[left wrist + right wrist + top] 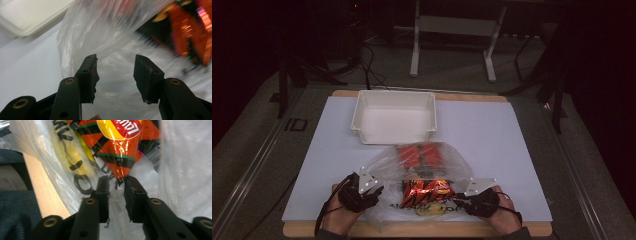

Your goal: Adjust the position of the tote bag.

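White-sheeted worktop (512, 140) | clear plastic bag (422, 165) of orange snack packets at near edge | left hand-held gripper (115, 72) apart, bag film between jaws | right hand-held gripper (117, 192) narrowly apart on bag film, grip unclear

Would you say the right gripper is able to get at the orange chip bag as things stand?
Probably not directly: the right gripper sits at the chip bag's corner, but the clear plastic bag wraps it, so its film lies between.

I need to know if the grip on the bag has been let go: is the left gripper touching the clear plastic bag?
Cannot tell. In the left gripper view the left gripper has its jaws wide apart, the plastic bag showing between and beyond them; no pinched film, but brushing contact cannot be ruled out.
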A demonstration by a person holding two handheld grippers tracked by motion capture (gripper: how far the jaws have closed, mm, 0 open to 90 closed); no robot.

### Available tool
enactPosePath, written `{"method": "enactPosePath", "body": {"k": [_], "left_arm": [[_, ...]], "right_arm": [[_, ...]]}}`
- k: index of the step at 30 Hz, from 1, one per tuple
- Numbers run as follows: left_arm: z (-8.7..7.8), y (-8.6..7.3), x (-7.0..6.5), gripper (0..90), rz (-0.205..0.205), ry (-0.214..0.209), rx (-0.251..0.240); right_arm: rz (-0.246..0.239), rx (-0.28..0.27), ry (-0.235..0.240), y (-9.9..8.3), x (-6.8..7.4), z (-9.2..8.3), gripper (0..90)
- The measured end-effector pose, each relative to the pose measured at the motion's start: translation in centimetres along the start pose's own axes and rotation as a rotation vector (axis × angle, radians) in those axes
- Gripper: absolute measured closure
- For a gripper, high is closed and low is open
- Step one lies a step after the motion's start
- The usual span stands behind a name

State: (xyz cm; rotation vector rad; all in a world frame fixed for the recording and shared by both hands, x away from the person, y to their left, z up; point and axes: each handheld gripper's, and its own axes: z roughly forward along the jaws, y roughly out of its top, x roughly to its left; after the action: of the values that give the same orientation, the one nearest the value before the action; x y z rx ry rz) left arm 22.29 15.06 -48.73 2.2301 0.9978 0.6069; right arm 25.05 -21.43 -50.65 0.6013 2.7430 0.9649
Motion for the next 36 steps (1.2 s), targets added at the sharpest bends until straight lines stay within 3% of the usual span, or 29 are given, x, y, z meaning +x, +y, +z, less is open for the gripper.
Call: {"method": "enactPosePath", "body": {"k": [5, 6, 11, 14, 18, 19, 23, 26, 28, 30, 36], "left_arm": [[-0.2, 0.4, -0.2, 53.1, 0.002, -0.014, -0.013], [-0.5, 0.5, -0.4, 53.1, 0.000, -0.025, -0.022], [-1.5, 0.9, -1.1, 52.5, 0.014, -0.048, -0.056], [-2.5, 1.5, -1.7, 52.3, 0.021, -0.082, -0.087], [-2.5, 1.6, -2.2, 52.1, 0.026, -0.106, -0.093], [-2.2, 1.5, -2.9, 51.8, 0.027, -0.136, -0.083], [-0.2, 0.1, -4.0, 47.8, 0.050, -0.156, -0.011], [1.5, -1.4, -3.9, 45.6, 0.042, -0.163, 0.047], [2.2, -2.2, -3.5, 45.5, 0.038, -0.142, 0.086], [2.2, -2.6, -2.9, 46.1, 0.015, -0.146, 0.087], [1.9, -2.9, -1.9, 58.4, 0.018, -0.058, 0.109]], "right_arm": [[-0.041, -0.008, 0.035, 0.4, 0.7, 0.3, 75.8], [-0.058, -0.009, 0.051, 0.5, 0.9, 0.4, 71.1], [-0.035, -0.046, 0.040, 0.2, 0.4, -0.9, 62.3], [-0.005, -0.092, 0.024, 0.0, -0.1, -2.2, 62.2], [0.007, -0.103, 0.007, -0.2, -0.4, -2.9, 62.9], [0.012, -0.090, -0.005, -0.3, -0.6, -2.9, 62.8], [0.029, -0.058, -0.014, -0.8, -1.1, -2.1, 61.7], [0.032, -0.016, -0.027, -1.1, -1.4, -1.1, 59.8], [0.035, -0.002, -0.031, -1.3, -1.5, -0.6, 59.2], [0.039, 0.012, -0.043, -1.3, -1.7, -0.2, 59.2], [0.045, 0.059, -0.080, -1.3, -2.0, 0.4, 61.0]]}}
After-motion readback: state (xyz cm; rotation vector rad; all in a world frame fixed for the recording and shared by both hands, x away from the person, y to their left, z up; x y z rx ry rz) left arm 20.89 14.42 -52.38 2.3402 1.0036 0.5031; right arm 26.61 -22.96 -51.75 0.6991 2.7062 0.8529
